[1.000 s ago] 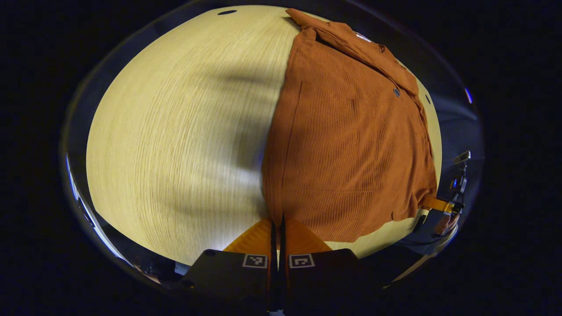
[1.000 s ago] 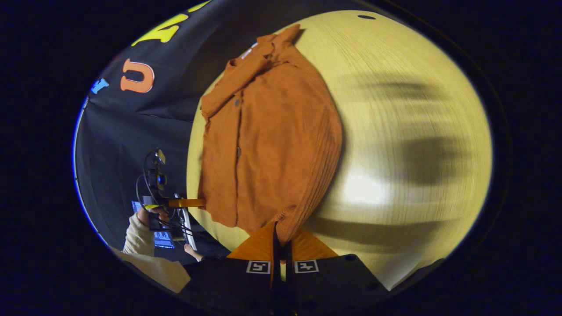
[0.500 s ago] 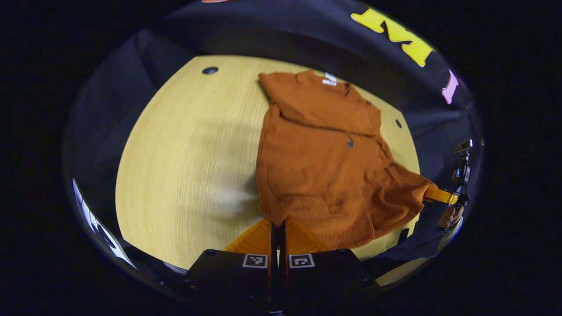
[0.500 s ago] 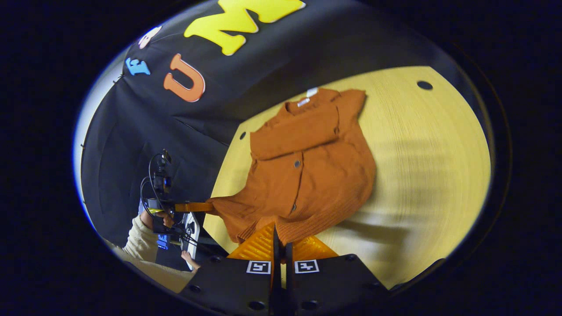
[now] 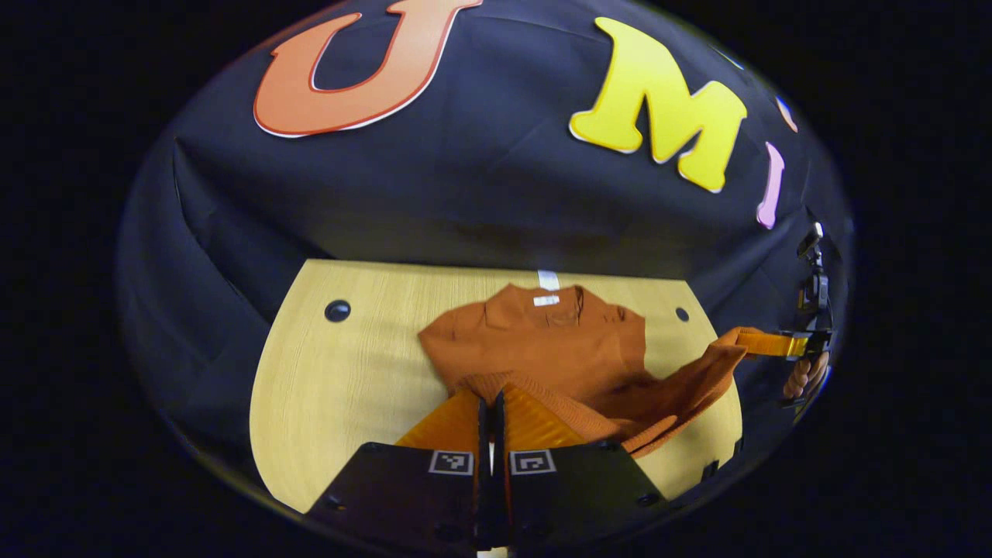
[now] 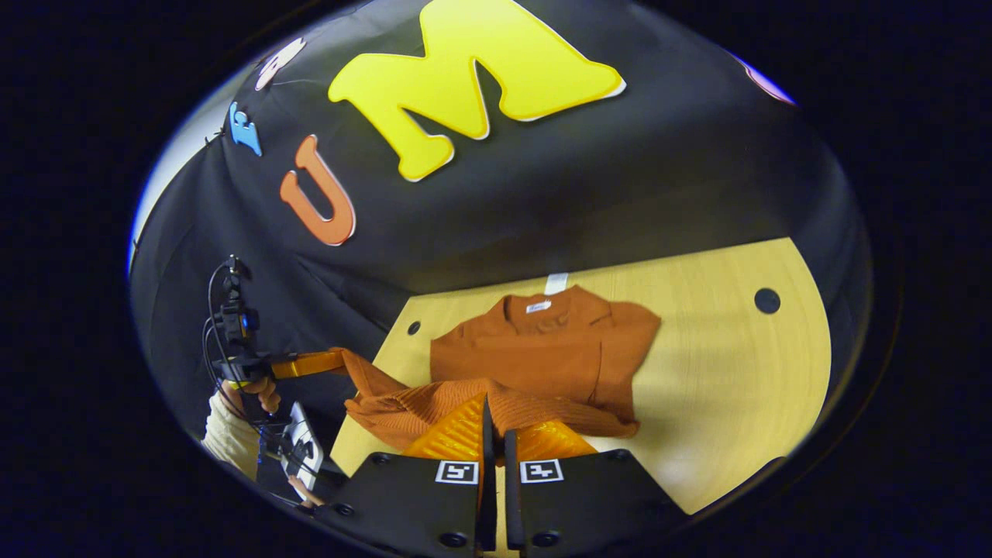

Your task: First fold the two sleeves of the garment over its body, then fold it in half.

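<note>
The orange garment [image 5: 558, 349] lies on the wooden table [image 5: 341, 387], collar toward the booth wall, its hem raised — the left gripper [image 5: 490, 403] and right gripper [image 6: 496, 415] each clench a hem corner.

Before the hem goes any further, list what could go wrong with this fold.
1. The rust-orange ribbed knit shirt sags between the two lifted hem corners, so the bottom edge could land crooked or bunched rather than square with the collar.
2. The left gripper and right gripper each pinch just a small bit of hem; a corner may slip out mid-carry.
3. Dragging could disturb the folded sleeves and slide the shirt on the pale wooden table.
</note>
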Demonstrator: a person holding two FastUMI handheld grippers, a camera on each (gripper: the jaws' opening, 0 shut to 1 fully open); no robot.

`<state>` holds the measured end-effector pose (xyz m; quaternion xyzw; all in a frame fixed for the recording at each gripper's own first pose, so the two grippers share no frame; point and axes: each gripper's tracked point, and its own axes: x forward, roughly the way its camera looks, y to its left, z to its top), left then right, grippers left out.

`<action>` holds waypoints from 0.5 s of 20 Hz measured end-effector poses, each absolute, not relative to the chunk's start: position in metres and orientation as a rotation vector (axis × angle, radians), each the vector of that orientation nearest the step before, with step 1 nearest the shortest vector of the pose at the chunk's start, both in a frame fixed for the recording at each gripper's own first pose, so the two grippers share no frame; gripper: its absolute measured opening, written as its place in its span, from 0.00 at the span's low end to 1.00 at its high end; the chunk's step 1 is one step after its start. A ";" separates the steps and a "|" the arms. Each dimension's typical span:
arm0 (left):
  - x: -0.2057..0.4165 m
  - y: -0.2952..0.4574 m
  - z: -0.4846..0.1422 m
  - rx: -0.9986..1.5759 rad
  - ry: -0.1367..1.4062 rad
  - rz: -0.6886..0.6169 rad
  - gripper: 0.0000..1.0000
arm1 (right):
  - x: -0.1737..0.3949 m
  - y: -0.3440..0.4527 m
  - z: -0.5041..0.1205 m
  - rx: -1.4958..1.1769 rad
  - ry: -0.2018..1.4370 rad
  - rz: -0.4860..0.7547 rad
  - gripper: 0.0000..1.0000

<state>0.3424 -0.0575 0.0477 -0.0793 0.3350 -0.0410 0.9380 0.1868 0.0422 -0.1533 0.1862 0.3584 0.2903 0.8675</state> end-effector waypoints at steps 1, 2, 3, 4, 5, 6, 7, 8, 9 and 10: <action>0.364 -0.058 0.040 -0.179 0.670 -0.068 0.03 | 0.209 0.048 -0.158 0.393 0.730 0.573 0.05; 0.384 -0.058 0.032 -0.190 0.659 -0.048 0.03 | 0.227 0.054 -0.163 0.408 0.729 0.543 0.05; 0.400 -0.060 0.017 -0.187 0.670 -0.030 0.03 | 0.241 0.059 -0.171 0.426 0.736 0.517 0.05; 0.417 -0.059 -0.002 -0.165 0.712 -0.011 0.04 | 0.256 0.065 -0.180 0.434 0.744 0.504 0.05; 0.434 -0.049 -0.019 -0.142 0.736 0.011 0.03 | 0.274 0.067 -0.192 0.427 0.745 0.475 0.05; 0.448 -0.045 -0.033 -0.129 0.758 0.026 0.03 | 0.294 0.066 -0.209 0.419 0.751 0.434 0.05; 0.465 -0.041 -0.047 -0.129 0.765 0.040 0.04 | 0.312 0.066 -0.224 0.420 0.755 0.393 0.05; 0.478 -0.039 -0.057 -0.133 0.767 0.059 0.03 | 0.328 0.063 -0.237 0.427 0.755 0.352 0.05; 0.491 -0.037 -0.066 -0.140 0.756 0.083 0.04 | 0.345 0.058 -0.248 0.440 0.743 0.298 0.05; 0.504 -0.036 -0.073 -0.151 0.742 0.092 0.04 | 0.358 0.051 -0.264 0.461 0.745 0.233 0.05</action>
